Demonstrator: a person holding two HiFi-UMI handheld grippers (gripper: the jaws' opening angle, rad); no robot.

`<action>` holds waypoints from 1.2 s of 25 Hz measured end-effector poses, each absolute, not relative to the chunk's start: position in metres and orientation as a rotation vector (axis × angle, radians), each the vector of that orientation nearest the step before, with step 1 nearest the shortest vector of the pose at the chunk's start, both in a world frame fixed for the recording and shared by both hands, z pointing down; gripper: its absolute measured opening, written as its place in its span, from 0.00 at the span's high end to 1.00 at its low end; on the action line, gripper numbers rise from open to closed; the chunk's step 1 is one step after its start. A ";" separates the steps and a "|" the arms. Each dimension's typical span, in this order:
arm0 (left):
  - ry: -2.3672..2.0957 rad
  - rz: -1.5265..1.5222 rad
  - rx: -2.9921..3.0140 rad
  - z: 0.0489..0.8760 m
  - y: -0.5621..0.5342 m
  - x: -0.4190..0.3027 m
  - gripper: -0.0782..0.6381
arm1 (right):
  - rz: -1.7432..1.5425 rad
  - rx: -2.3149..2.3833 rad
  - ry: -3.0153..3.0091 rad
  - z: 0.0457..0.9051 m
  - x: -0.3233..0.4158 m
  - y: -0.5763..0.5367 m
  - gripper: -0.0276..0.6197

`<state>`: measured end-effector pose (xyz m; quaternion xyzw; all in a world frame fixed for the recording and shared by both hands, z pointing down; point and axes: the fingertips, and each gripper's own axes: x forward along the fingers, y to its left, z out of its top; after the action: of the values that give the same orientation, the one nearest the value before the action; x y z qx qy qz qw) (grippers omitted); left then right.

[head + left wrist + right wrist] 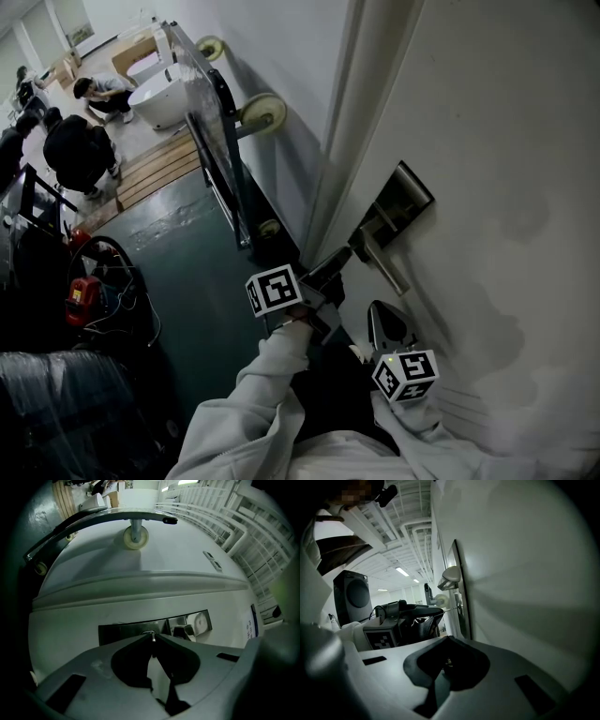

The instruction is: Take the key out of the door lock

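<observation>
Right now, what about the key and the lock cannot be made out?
Keyhole: left gripper view, covered by the shut jaws.
Thin metal key: head view, hidden behind the left gripper; right gripper view, too small.
Print on the white label: left gripper view, blurred.

The lock plate (403,202) is on the white door (506,131). The left hand-held gripper (339,260) has its tips at the lower left end of the lock plate. The right hand-held gripper (386,323) is below the lock plate, apart from it.
</observation>
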<state>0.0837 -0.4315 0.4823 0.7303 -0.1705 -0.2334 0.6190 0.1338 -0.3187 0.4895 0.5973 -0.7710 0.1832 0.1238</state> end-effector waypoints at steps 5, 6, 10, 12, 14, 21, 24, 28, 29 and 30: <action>-0.401 -0.538 1.697 0.481 -0.425 0.081 0.85 | 0.515 1.733 -2.265 0.486 0.130 -0.314 0.88; -0.402 -0.538 1.696 0.481 -0.423 0.081 0.85 | 0.512 1.733 -2.267 0.485 0.130 -0.313 0.88; -0.414 -0.545 1.704 0.476 -0.418 0.077 0.85 | 0.500 1.731 -2.270 0.479 0.129 -0.303 0.88; -0.426 -0.552 1.712 0.472 -0.414 0.074 0.85 | 0.498 1.729 -2.273 0.476 0.128 -0.297 0.88; -0.444 -0.549 1.736 0.468 -0.411 0.071 0.85 | 0.498 1.729 -2.278 0.474 0.128 -0.294 0.88; -0.561 -0.502 1.862 0.465 -0.401 0.049 0.85 | 0.494 1.705 -2.315 0.473 0.120 -0.287 0.88; -0.611 -0.482 1.902 0.465 -0.396 0.037 0.85 | 0.504 1.685 -2.336 0.473 0.115 -0.284 0.88; -0.682 -0.456 1.961 0.461 -0.390 0.019 0.85 | 0.513 1.655 -2.374 0.473 0.106 -0.282 0.88; -0.703 -0.444 1.981 0.460 -0.389 0.015 0.85 | 0.516 1.647 -2.383 0.473 0.104 -0.282 0.88; -0.722 -0.429 2.004 0.459 -0.388 0.012 0.85 | 0.518 1.640 -2.391 0.473 0.102 -0.282 0.88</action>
<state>0.0122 -0.3876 0.4588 0.8163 -0.2942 -0.1745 0.4655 0.1019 -0.2824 0.4729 0.5541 -0.8079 0.1751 0.0982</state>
